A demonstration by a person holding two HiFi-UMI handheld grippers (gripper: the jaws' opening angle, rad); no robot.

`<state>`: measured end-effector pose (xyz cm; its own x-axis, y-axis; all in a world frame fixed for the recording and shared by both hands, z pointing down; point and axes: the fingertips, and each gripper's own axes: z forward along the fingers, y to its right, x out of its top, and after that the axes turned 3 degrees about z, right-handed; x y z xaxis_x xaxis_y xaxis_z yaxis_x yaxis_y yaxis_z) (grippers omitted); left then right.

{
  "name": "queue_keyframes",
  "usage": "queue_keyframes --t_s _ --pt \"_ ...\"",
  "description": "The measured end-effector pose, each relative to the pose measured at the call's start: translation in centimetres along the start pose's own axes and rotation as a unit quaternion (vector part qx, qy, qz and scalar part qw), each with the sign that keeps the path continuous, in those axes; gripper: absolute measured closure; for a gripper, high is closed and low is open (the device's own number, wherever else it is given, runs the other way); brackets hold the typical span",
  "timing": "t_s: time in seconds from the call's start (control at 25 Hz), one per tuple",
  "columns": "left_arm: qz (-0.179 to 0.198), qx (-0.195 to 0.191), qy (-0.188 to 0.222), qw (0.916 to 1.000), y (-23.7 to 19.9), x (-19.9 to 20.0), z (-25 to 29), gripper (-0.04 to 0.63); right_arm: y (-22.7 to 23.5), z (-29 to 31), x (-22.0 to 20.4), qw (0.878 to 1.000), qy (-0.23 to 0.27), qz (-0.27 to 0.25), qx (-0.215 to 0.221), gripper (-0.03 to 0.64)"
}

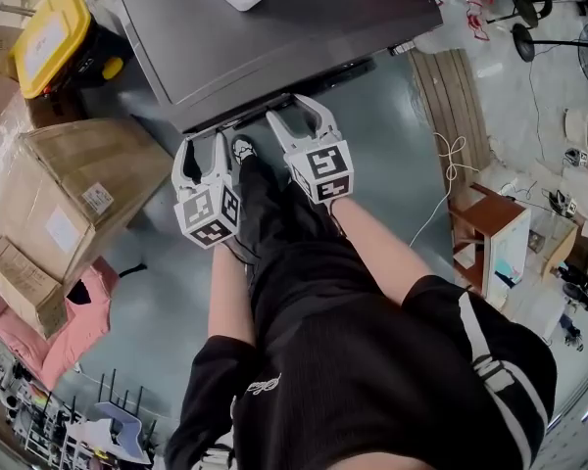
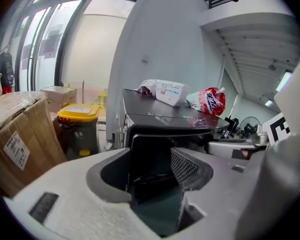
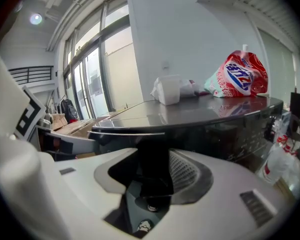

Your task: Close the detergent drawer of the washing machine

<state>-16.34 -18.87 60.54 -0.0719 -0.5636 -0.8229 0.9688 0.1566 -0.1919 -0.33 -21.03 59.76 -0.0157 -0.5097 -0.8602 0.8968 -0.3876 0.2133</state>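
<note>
The washing machine [image 1: 274,27] stood right in front of the person. A red pouch [image 3: 237,76] lay on its dark top. The detergent drawer [image 1: 247,116] was at the top front edge, near the left corner. It stuck out a bit toward the person, so it was not shut yet.

The left gripper [image 1: 204,147] hung just in front of the drawer. Its jaws were wide apart w/ nothing pinched. In the left gripper view the dark face of the drawer showed past the gap, & the pads didn't touch it.

The right gripper [image 1: 296,116] was just beside the left one. It had let go too, jaws apart. In the right gripper view a dark upright bit stood in the gap. It was prob. the drawer's face, but I couldn't be sure. The pads didn't squeeze it.

How it would handle, I think:
- The drawer looked like hard plastic, so stiff & light, not floppy.
- It should slide in on its own track w/ a small push.
- The face looked smooth & shiny, so a pinch could slip off.
- No need to grab it. Best spot is the middle of the flat face, pushing straight at the machine.
- A push on one corner could make it go crooked & stick.
- Go soft at the end so it doesn't bang.
</note>
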Motion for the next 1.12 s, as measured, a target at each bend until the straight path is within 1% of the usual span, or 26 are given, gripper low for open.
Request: queue_keyframes --t_s 0.12,0.32,0.44,0.6,1.12 --pt "-0.008 0.017 -0.004 0.9998 -0.03 -0.46 0.00 0.356 0.27 -0.19 -0.10 1.000 0.004 0.026 -0.012 0.420" --pt "-0.009 0.023 -0.003 0.9997 -0.17 -0.50 0.09 0.353 0.10 -0.16 -0.11 0.999 0.004 0.025 -0.037 0.422" --pt "-0.010 0.023 -0.002 0.9997 -0.24 -0.52 0.10 0.353 -0.04 -0.07 -0.16 0.999 0.005 0.024 -0.034 0.430" --pt "-0.003 0.022 -0.002 0.9998 -0.28 -0.41 0.18 0.351 0.04 0.03 -0.03 0.999 0.005 0.020 -0.029 0.422" --pt "-0.003 0.029 -0.002 0.9996 -0.32 -0.32 0.37 0.351 0.02 0.25 0.00 0.999 0.001 0.014 -0.035 0.425"
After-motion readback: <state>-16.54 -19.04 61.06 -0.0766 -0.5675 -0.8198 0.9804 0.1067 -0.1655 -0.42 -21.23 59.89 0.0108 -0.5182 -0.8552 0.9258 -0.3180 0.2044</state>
